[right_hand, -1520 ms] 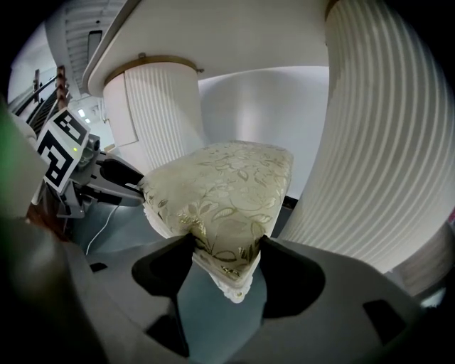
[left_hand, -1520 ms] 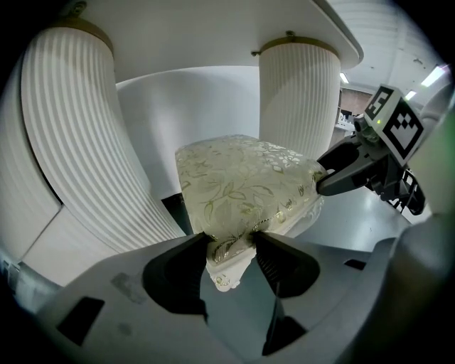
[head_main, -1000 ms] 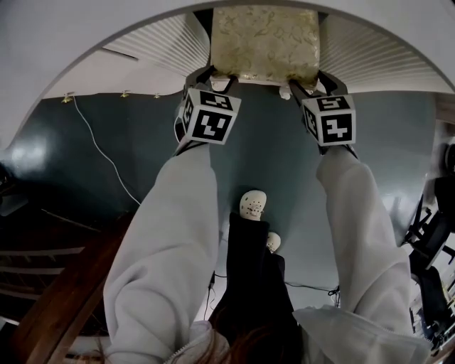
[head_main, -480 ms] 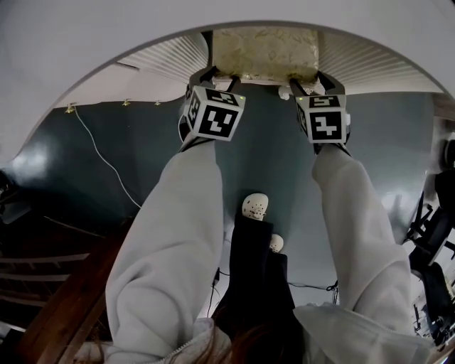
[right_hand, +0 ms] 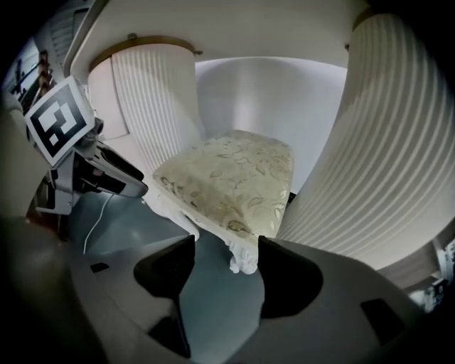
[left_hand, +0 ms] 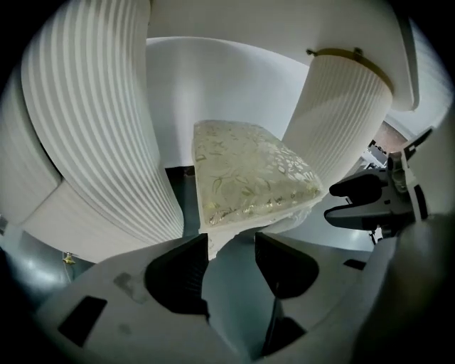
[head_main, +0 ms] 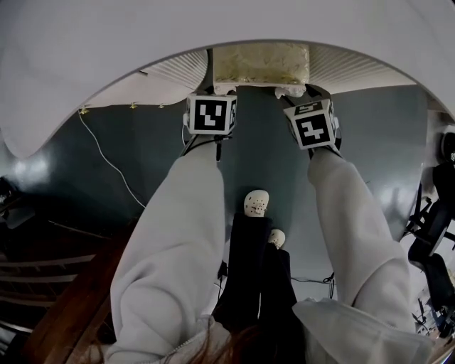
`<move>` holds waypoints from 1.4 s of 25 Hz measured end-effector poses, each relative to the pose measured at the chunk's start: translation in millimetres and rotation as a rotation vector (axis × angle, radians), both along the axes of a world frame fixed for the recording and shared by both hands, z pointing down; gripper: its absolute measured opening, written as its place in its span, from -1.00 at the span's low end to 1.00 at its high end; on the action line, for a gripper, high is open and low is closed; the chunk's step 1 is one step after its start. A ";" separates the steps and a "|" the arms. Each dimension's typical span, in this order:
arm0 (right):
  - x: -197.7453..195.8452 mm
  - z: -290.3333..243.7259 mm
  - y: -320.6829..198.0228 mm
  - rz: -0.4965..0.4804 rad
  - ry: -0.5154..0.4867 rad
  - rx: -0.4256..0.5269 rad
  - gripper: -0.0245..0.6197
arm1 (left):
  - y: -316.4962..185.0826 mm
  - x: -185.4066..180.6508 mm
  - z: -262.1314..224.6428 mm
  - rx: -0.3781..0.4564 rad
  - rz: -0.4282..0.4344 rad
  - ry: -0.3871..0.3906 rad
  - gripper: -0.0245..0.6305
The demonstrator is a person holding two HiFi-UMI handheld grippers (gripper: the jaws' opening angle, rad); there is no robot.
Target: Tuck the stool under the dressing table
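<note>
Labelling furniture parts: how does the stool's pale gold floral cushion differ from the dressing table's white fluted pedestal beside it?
The pale gold cushion is flat and squarish; the white pedestal is a tall rounded column. The cushion carries a leafy pattern; the pedestal has vertical ribs. Both are pale.

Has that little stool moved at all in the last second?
Yes. The stool has slid further in under the dressing table: less of its cushion shows beyond the tabletop's curved edge than before.
</note>
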State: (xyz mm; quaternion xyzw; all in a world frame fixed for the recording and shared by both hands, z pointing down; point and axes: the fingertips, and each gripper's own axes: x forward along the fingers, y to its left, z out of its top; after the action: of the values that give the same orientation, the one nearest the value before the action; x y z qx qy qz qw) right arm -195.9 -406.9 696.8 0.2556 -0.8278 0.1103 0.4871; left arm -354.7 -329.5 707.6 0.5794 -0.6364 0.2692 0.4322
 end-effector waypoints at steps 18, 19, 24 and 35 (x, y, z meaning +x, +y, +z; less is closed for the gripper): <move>82.9 -66.8 65.9 0.053 -0.064 -0.042 -0.74 | 43.7 108.6 -64.8 0.090 0.049 0.136 -0.80; 86.3 -70.4 70.4 0.058 -0.080 -0.048 -0.75 | 46.3 114.0 -69.4 0.104 0.050 0.136 -0.81; 104.9 -92.7 89.3 0.098 -0.154 -0.074 -0.77 | 58.5 142.3 -102.0 0.197 0.047 0.148 -0.84; 114.6 -211.9 106.2 0.134 -0.418 0.031 -0.77 | 82.3 171.8 -205.4 0.421 0.041 0.082 -0.87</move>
State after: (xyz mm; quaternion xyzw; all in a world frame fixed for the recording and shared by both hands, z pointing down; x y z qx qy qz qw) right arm -81.4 -300.7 484.9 0.2891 -0.8934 0.1804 0.2927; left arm -182.9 -247.1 502.2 0.6802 -0.6485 0.1155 0.3216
